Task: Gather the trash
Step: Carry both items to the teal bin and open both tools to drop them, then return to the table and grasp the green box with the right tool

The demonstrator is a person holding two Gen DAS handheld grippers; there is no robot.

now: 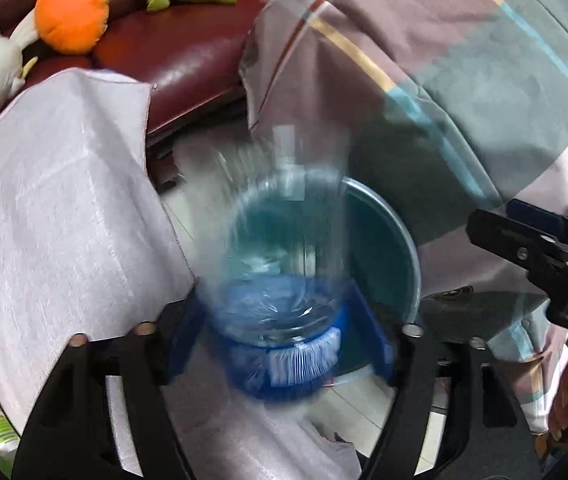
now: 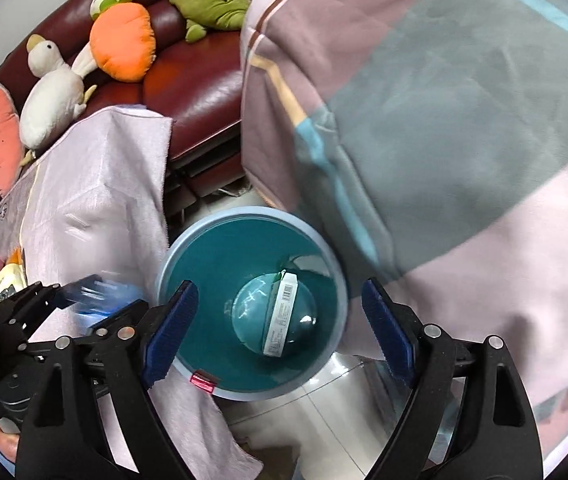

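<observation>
holding one bottle (image 1: pixel 284 280) in left gripper (image 1: pixel 284 344), right gripper (image 2: pixel 275 328) wide, one bin (image 2: pixel 187 248)

We see a clear, glossy plastic bottle (image 1: pixel 284 280) with a ribbed blue cap (image 1: pixel 304 356), blurred, above a smooth, slightly shiny teal plastic bin (image 2: pixel 219 264) in which a clear plastic dome (image 2: pixel 275 316) with a paper label lies. The grippers' arms (image 2: pixel 83 400) look matt black plastic with bright metal pins, their blue pads (image 2: pixel 171 332) ridged. We note a glossy dark-red leather-like sofa (image 2: pixel 199 76), fuzzy plush toys (image 2: pixel 123 40), a matt woven pale cloth (image 1: pixel 63 184) and soft striped fabric (image 2: pixel 444 120).
</observation>
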